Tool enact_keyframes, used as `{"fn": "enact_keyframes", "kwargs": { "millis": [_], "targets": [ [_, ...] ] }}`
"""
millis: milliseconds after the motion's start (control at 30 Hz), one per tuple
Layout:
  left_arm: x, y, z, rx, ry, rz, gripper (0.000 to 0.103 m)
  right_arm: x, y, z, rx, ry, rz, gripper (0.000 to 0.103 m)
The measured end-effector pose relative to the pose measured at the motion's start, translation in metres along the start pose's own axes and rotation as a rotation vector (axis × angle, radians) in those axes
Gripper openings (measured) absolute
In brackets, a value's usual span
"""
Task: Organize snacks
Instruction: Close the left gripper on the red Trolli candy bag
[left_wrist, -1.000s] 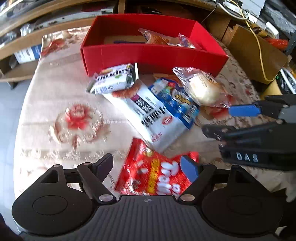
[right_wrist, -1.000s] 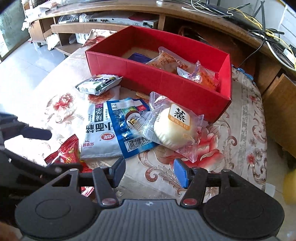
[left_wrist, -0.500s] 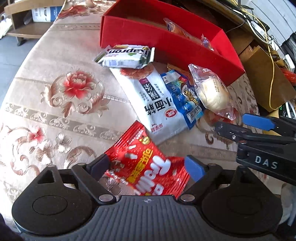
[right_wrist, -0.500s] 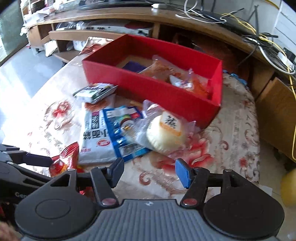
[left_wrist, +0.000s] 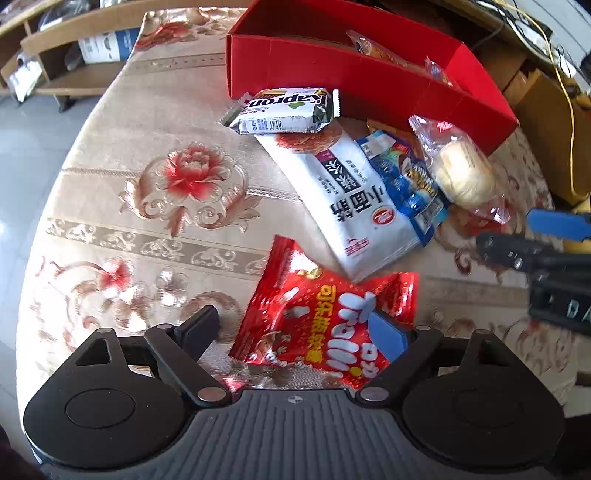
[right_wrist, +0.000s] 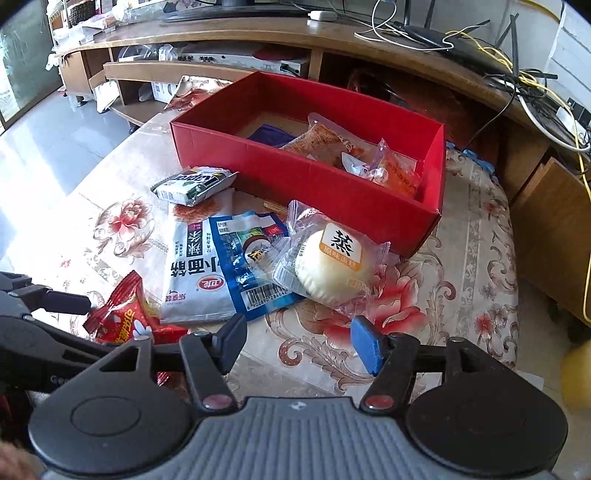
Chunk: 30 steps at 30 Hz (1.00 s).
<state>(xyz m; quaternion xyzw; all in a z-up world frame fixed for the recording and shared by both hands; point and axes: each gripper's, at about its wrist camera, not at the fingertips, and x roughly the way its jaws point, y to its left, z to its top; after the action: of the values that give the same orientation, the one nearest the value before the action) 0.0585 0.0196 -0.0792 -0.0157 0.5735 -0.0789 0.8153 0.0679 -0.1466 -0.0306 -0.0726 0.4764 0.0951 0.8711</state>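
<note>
Between your left claw (left_wrist: 299, 325) fingers lies the red candy bag (left_wrist: 325, 325), flat on the surface (left_wrist: 147, 110); jaws are spread wide, blue pad over the bag's right part, black finger off its left edge, nothing gripped. Contact between pad and foil is hard to judge, probably just touching. Your right claw (right_wrist: 299, 341) is open too, hovering empty near the wrapped bun (right_wrist: 332, 266). Red box (right_wrist: 295, 177) sits behind the pile, already holding 2 or 3 packets. Still outside it: bag, bun, white noodle pack (left_wrist: 347, 199), blue packet (left_wrist: 402, 184), green wafer pack (left_wrist: 284, 110).

Handling: the bag looks light, soft, crinkly, slick foil, so it will likely slide or buckle if pushed flat. Pinch across a bunched middle or a sealed edge, not the flat face. Bun is squashy, so grip its loose wrapper end, gentle squeeze.
</note>
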Motion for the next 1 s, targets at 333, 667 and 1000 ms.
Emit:
{"fn": "enact_keyframes", "kwargs": {
  "millis": [333,667,1000],
  "targets": [
    [0.013,-0.019,0.009,0.067,-0.025,0.044,0.096,0.001,-0.004,-0.002,0.009,0.004,-0.003,0.071],
    [0.004,-0.027,0.000,0.190,-0.006,0.056,0.082,-0.004,-0.005,-0.001,0.009,-0.009,0.010,0.071],
    [0.002,-0.024,-0.004,0.200,0.016,0.039,0.088,-0.005,-0.005,-0.001,0.010,-0.011,0.015,0.072]
  ]
}}
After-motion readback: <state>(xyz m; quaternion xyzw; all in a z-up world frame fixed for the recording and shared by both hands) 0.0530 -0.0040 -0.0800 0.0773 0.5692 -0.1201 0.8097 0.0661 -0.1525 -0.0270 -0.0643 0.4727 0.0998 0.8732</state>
